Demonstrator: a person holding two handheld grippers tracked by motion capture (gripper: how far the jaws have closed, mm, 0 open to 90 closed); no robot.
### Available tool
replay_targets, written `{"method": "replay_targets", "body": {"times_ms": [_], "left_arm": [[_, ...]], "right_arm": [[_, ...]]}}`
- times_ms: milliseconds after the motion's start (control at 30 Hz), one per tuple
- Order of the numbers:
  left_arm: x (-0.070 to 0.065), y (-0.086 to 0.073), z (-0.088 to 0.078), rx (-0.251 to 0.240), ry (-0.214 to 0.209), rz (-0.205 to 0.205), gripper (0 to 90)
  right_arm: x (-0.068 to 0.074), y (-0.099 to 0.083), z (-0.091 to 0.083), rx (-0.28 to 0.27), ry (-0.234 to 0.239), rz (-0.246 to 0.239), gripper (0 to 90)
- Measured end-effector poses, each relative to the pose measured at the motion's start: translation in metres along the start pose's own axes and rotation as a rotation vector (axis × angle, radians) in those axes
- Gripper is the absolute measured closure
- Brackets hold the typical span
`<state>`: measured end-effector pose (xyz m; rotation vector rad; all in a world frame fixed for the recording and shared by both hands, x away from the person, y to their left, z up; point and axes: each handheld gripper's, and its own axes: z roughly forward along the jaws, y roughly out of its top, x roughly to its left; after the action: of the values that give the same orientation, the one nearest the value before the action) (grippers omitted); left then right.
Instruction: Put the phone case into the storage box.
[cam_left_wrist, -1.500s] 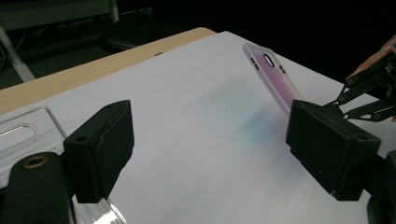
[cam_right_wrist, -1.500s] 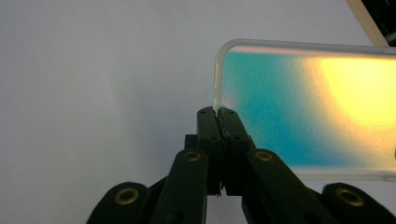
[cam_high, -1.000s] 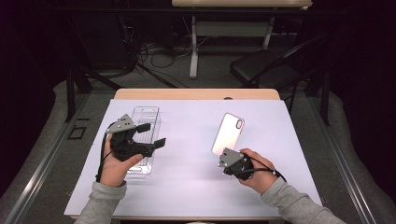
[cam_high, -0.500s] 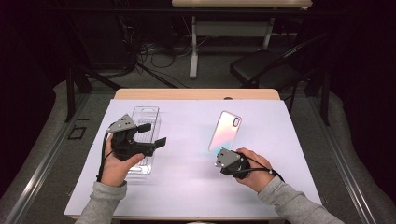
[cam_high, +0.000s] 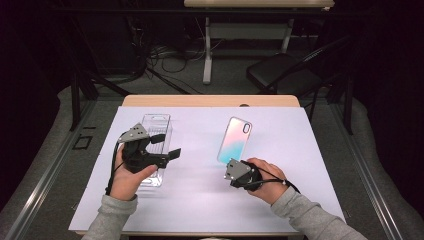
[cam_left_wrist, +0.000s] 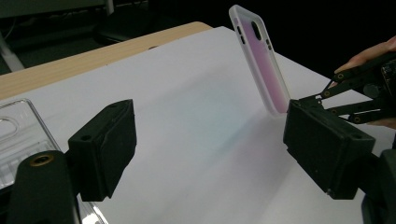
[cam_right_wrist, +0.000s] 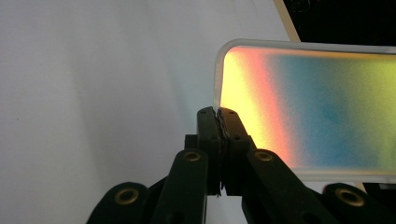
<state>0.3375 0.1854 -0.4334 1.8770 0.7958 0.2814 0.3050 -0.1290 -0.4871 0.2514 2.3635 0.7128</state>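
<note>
high view: left gripper (cam_high: 162, 145) fingers spread wide, empty, above the clear tray (cam_high: 154, 131). phone case (cam_high: 234, 139) stands right of it, long axis tilted up, bottom edge pinched in right gripper (cam_high: 231, 166) fingers.

Phone case (cam_high: 234, 139), centre of high view: iridescent, pink at top fading to teal-blue, translucent white rim. In right gripper view, same case (cam_right_wrist: 308, 107) at right of frame: orange-red band, then yellow, blue, green. Left gripper (cam_high: 161, 145) black, grey plate on top. Right gripper (cam_high: 233, 167) black, grey plate. Clear plastic tray (cam_high: 155, 126), left of centre: colourless. Table (cam_high: 300, 145): pale lavender-white sheet, light wood edge at top.
</note>
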Motion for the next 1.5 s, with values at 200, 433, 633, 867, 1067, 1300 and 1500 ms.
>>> {"method": "replay_targets", "body": {"times_ms": [200, 433, 633, 867, 1067, 1300, 1500], "left_arm": [[-0.002, 0.0, 0.003, 0.015, -0.002, -0.009, 17.7], [-0.002, -0.001, 0.007, 0.028, -0.012, -0.021, 17.7], [-0.003, 0.0, 0.01, 0.029, -0.018, -0.026, 17.7], [-0.008, 0.01, 0.014, 0.019, -0.033, -0.01, 17.9], [-0.01, 0.021, 0.02, 0.033, -0.048, -0.017, 23.0], [-0.011, 0.031, 0.031, 0.044, -0.071, -0.029, 29.7], [-0.008, 0.034, 0.039, 0.033, -0.102, -0.078, 35.4]], "right_arm": [[0.003, 0.009, 0.001, -0.014, -0.001, -0.021, 89.0], [0.007, 0.019, 0.005, -0.031, -0.003, -0.039, 89.0], [0.01, 0.028, 0.008, -0.046, -0.007, -0.065, 89.0], [0.012, 0.036, 0.01, -0.054, -0.013, -0.092, 89.0], [0.014, 0.04, 0.011, -0.063, -0.019, -0.104, 89.0], [0.016, 0.04, 0.012, -0.068, -0.032, -0.112, 89.0], [0.017, 0.04, 0.012, -0.063, -0.036, -0.122, 89.0]]}}
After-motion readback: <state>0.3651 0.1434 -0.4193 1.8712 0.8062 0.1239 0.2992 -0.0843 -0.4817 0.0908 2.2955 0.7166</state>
